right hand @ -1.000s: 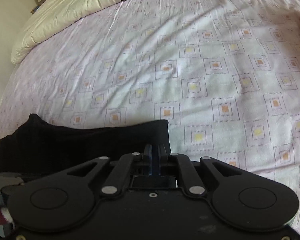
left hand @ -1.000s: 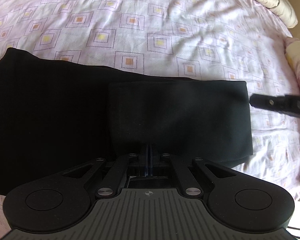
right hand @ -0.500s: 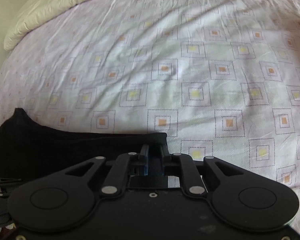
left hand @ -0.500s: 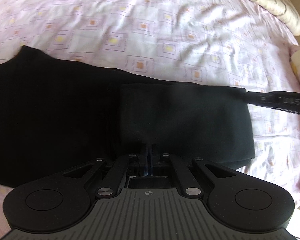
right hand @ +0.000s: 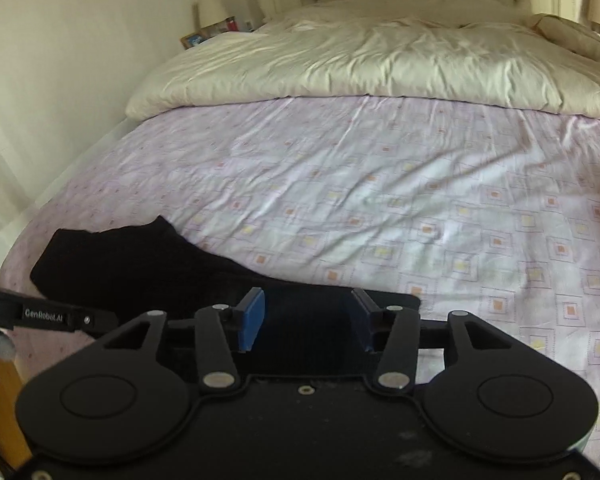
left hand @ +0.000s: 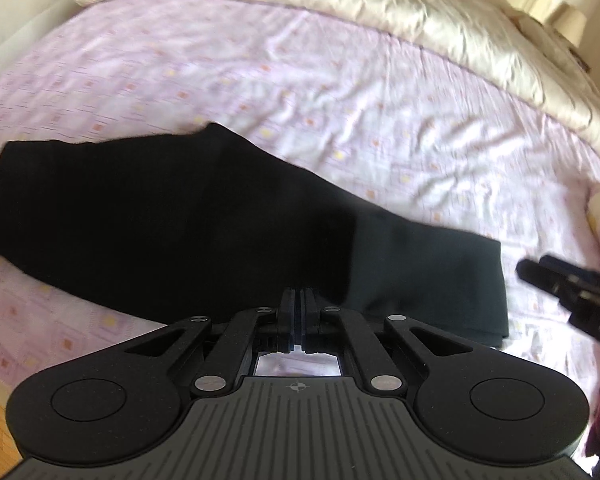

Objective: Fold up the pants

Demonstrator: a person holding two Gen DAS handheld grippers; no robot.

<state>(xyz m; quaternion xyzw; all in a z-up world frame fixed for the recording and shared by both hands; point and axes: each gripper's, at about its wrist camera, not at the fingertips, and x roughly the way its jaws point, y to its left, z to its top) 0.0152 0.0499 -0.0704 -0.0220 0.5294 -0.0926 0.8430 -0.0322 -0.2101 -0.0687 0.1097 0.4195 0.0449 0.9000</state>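
Black pants [left hand: 204,216] lie lengthwise across bed [left hand: 380,120].

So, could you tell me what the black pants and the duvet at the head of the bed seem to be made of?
The black pants look like a matte, soft knit or jersey: no sheen, limp edges, though the weave is too dark to confirm. The duvet appears to be cream cotton-like fabric over puffy filling, judging by its rumpled, billowy folds.
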